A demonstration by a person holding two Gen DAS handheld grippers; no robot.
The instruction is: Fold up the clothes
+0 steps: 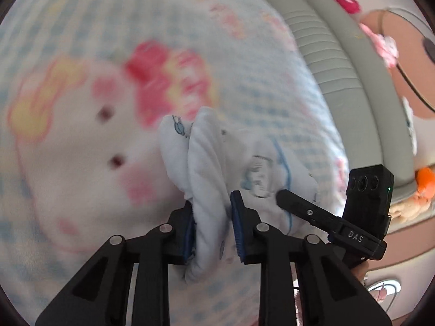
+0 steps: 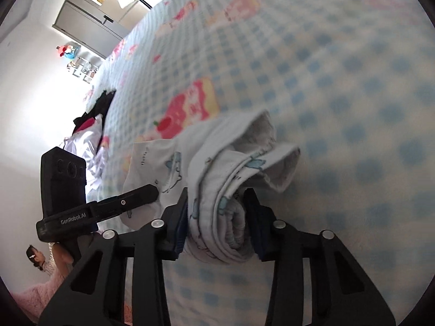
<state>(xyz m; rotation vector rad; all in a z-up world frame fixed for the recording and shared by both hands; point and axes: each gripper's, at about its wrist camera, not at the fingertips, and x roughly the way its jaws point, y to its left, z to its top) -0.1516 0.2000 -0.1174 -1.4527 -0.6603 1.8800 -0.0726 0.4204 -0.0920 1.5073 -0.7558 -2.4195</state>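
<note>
A white garment [image 1: 201,146] with small blue cartoon prints hangs bunched between my two grippers, above a blue-checked bedspread [image 1: 81,27] with large pink cartoon figures. My left gripper [image 1: 212,201] is shut on one rolled edge of it, and the cloth fills the gap between its blue pads. In the right wrist view the same garment [image 2: 244,141] is folded into thick layers, with my right gripper [image 2: 217,193] shut on that bundle. The bedspread [image 2: 353,81] lies close below. Each gripper's black body shows at the side of the other's view.
A grey padded headboard [image 1: 339,68] runs along the bed's far side, with plush toys [image 1: 386,46] beyond it. A pile of dark and white clothes [image 2: 89,135] lies at the bed's far end. A grey wardrobe [image 2: 89,19] stands behind. A person [image 2: 38,258] sits low beside the bed.
</note>
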